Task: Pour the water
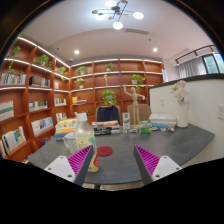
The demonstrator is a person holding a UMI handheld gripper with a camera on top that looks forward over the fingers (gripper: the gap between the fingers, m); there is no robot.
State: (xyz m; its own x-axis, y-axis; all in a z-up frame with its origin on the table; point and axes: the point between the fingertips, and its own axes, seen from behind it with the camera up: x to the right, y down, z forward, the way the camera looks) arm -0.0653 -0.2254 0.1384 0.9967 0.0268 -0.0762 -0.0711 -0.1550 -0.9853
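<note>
- A pale cup (84,133) or glass, the likeliest vessel for pouring water, stands upright on the grey table (120,160), ahead of the gripper (112,163) and off toward its left finger.
- Its long axis is vertical; I cannot tell whether it holds water, nor make out its exact shape.
- It sits just above and beyond the left pad (80,160), not between the fingers, so it appears to be apart from both.
- The fingers are spread wide with bare table between them; nothing is pinched.
- Judgement: the coming move turns on this offset. The gripper would need to shift left and forward to bring the cup between the pads, meeting it from the side with the fingers level.
- A red disc (105,151), perhaps a coaster or lid, lies flat just right of the cup, nearer the centre line.
- Farther back on the table are stacked books (163,124) and a white vase (181,112) with flowers, well apart from the cup.
- Bookshelves (30,100) line the walls beyond.
</note>
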